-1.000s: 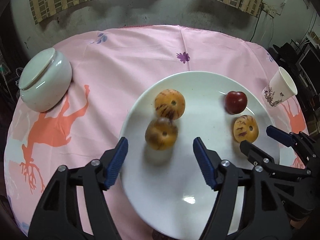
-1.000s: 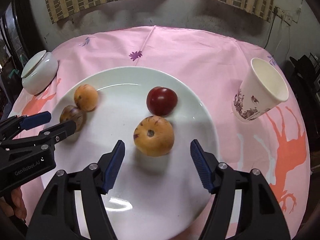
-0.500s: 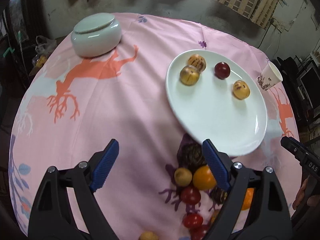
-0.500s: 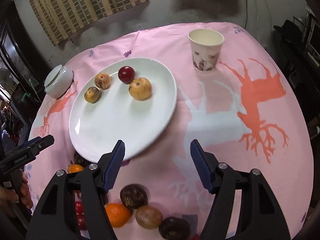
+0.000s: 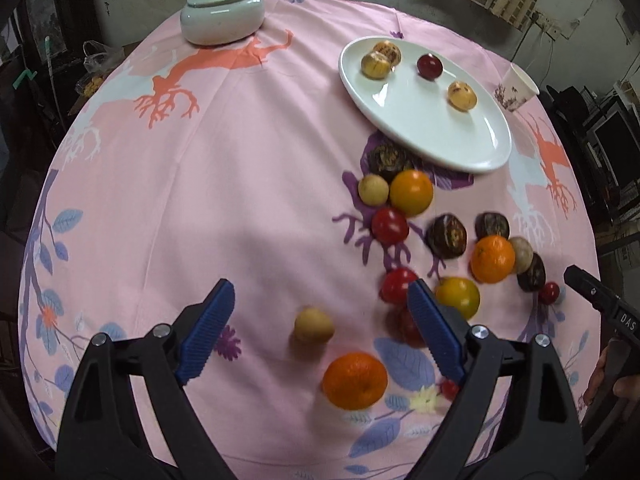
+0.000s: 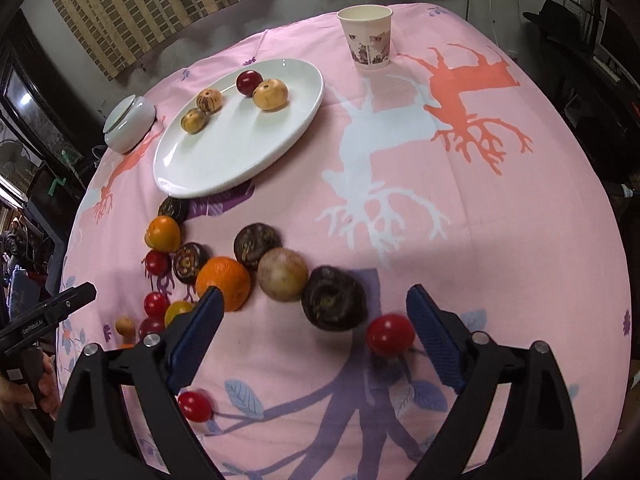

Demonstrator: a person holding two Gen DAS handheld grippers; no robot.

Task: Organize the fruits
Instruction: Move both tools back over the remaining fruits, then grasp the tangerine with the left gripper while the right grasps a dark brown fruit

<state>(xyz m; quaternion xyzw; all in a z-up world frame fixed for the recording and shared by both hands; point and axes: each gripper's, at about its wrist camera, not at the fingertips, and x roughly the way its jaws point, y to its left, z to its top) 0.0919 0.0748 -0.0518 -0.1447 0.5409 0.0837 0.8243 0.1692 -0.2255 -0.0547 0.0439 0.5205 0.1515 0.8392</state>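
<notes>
A white plate (image 5: pixel 472 148) (image 6: pixel 208 168) on the pink cloth holds three yellow-brown fruits and one dark red fruit (image 5: pixel 429 66). Several loose fruits lie on the cloth in front of it: oranges, red ones, dark brown ones and pale ones. My left gripper (image 5: pixel 320 300) hangs above a small pale fruit (image 5: pixel 314 325) and an orange (image 5: pixel 355 380), its jaws still opening with nothing between the pads. My right gripper (image 6: pixel 314 308) hovers over a dark brown fruit (image 6: pixel 334 298) and a red fruit (image 6: pixel 390 335), its jaws also opening and touching nothing.
A pale lidded bowl (image 5: pixel 222 12) (image 6: pixel 128 122) stands at the far left of the table. A paper cup (image 6: pixel 366 36) (image 5: pixel 516 87) stands past the plate on the right. The round table drops off on all sides, with dark furniture beyond.
Both grippers have pulled back from over the plate toward the near side of the table, so the loose fruits now lie under them. Both stand wider apart than before.
</notes>
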